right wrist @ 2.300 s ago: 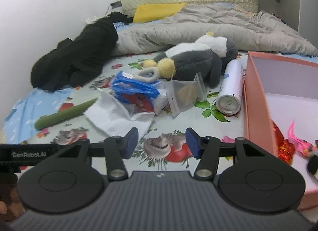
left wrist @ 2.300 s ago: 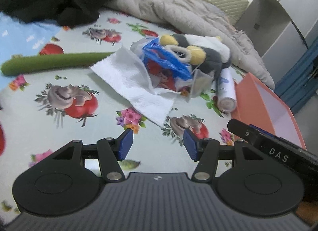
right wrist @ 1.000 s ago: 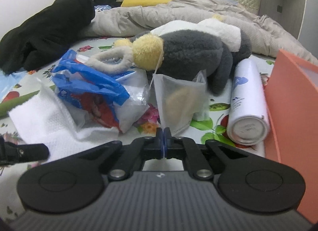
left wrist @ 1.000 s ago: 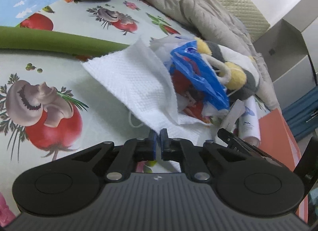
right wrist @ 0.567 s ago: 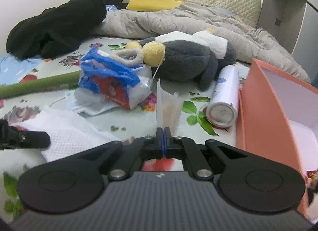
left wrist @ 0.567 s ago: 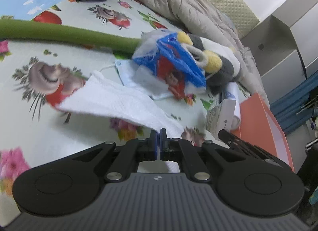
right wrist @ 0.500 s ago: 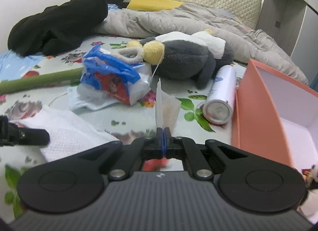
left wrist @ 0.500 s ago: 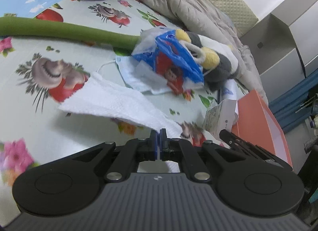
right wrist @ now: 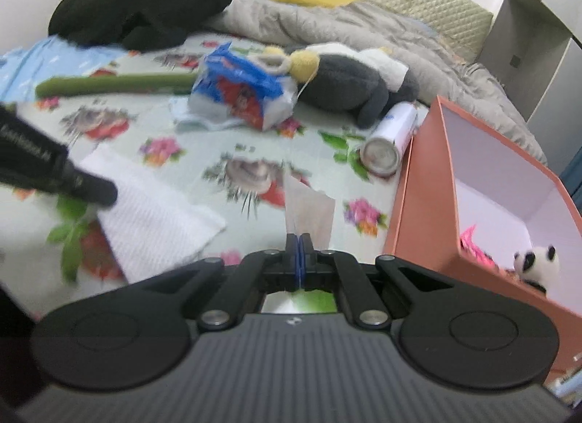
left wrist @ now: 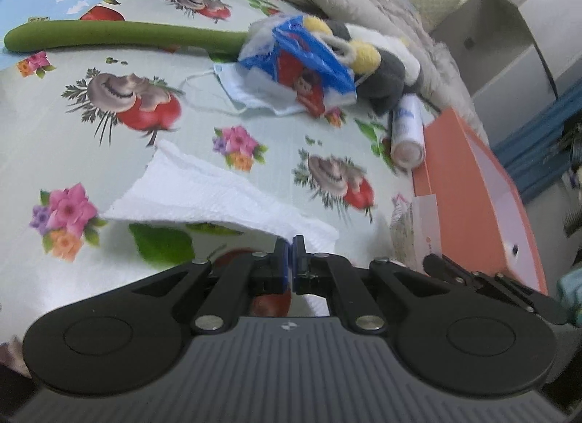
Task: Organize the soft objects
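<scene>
Left gripper point(left wrist: 290, 255): pressed together on a corner of white paper towel point(left wrist: 214, 193), sheet now lifted off the printed bedsheet point(left wrist: 54, 153), trailing away from the jaws.

Right gripper point(right wrist: 298, 250): pinching the edge of clear plastic pouch point(right wrist: 309, 213), held upright just beside the orange box point(right wrist: 425, 201).

Since a second ago: both items pulled clear of the pile of blue snack bag point(right wrist: 240, 91) and plush toy point(right wrist: 349, 77); face mask point(left wrist: 240, 90) now uncovered.

Orange box at the bed's near right edge, small panda plush point(right wrist: 536, 264) inside. Meaning, judged: two items in transit toward the box; pile remains to sort.
</scene>
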A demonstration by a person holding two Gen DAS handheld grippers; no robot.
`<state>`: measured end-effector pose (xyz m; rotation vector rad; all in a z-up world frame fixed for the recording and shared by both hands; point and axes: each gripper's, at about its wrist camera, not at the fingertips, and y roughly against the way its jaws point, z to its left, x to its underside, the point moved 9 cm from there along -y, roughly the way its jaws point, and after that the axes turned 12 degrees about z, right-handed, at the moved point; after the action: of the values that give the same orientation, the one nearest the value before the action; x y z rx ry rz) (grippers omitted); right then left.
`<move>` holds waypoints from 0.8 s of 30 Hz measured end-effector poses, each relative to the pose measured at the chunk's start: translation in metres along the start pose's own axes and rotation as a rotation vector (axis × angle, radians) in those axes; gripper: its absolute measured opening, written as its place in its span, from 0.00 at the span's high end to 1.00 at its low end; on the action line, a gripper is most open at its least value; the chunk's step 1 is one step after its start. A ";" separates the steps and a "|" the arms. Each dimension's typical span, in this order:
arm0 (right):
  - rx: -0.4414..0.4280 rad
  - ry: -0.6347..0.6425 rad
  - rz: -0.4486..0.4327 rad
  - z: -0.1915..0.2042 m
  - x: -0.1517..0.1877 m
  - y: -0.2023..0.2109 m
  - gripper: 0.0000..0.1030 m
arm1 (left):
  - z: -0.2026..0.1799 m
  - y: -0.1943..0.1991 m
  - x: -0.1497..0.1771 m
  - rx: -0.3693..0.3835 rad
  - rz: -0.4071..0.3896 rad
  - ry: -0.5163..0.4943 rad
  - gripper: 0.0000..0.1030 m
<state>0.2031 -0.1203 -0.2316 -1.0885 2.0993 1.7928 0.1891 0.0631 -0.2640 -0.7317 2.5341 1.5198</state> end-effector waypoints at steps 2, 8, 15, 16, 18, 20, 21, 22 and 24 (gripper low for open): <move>-0.006 -0.004 0.018 0.001 0.011 0.004 0.97 | 0.001 0.001 0.007 -0.013 0.020 -0.017 0.98; -0.073 -0.061 0.070 0.001 0.030 0.010 0.93 | 0.009 0.004 0.022 -0.038 0.068 -0.005 0.77; -0.177 -0.181 0.068 0.001 0.033 0.013 0.51 | 0.011 0.016 0.035 -0.079 0.076 -0.050 0.44; -0.180 -0.191 0.063 0.001 0.033 0.013 0.48 | 0.012 0.017 0.035 -0.090 0.075 -0.058 0.43; -0.180 -0.217 0.062 -0.001 0.031 0.010 0.43 | 0.014 0.021 0.036 -0.120 0.066 -0.079 0.41; -0.169 -0.240 0.054 -0.004 0.030 0.005 0.41 | 0.015 0.025 0.036 -0.145 0.061 -0.102 0.35; -0.159 -0.245 0.050 -0.005 0.030 0.001 0.34 | 0.015 0.027 0.036 -0.150 0.057 -0.117 0.32; -0.141 -0.249 0.060 -0.006 0.031 -0.004 0.31 | 0.014 0.028 0.036 -0.153 0.054 -0.133 0.32; -0.114 -0.245 0.087 -0.007 0.034 -0.016 0.30 | 0.013 0.027 0.035 -0.170 0.048 -0.165 0.31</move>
<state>0.1910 -0.1402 -0.2616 -0.7655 1.9480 1.9929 0.1437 0.0725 -0.2600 -0.5414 2.3414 1.7489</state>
